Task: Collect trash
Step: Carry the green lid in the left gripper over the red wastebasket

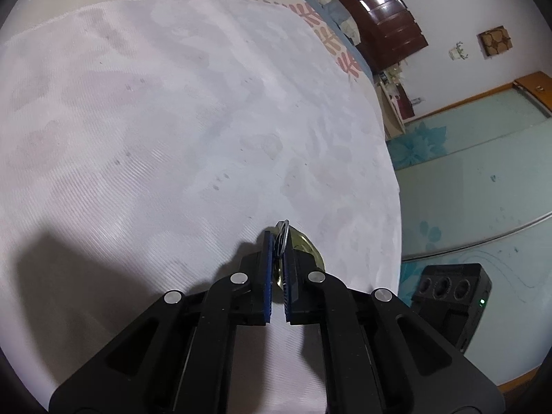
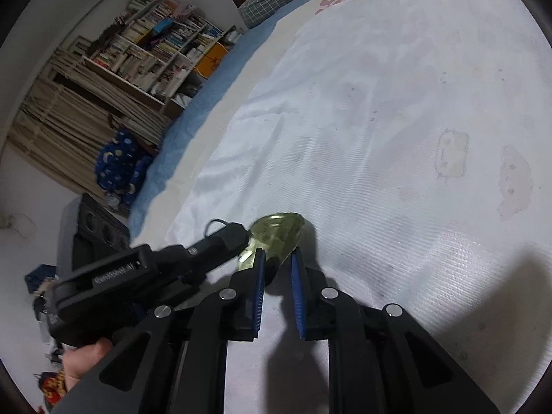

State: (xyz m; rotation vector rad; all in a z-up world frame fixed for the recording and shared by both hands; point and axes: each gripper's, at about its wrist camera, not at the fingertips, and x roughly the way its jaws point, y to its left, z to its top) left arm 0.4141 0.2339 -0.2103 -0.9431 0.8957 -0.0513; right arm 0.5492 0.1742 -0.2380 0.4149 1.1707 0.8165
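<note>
A gold can lid (image 2: 276, 236) with a metal pull ring (image 1: 283, 234) hangs above the white bedsheet (image 1: 172, 120). My left gripper (image 1: 278, 238) is shut on the lid's pull ring; the gold lid (image 1: 307, 248) shows to the right behind its fingers. In the right wrist view the left gripper (image 2: 227, 238) reaches in from the left and holds the lid. My right gripper (image 2: 278, 255) is open, its blue pads on either side of the lid's near edge, not clearly touching it.
The bed is covered by a white patterned sheet (image 2: 396, 138) over a blue one (image 2: 193, 120). A black device (image 1: 452, 296) sits on the floor beside the bed. A bookshelf (image 2: 155, 48) and a dark headboard (image 1: 386, 10) stand farther off.
</note>
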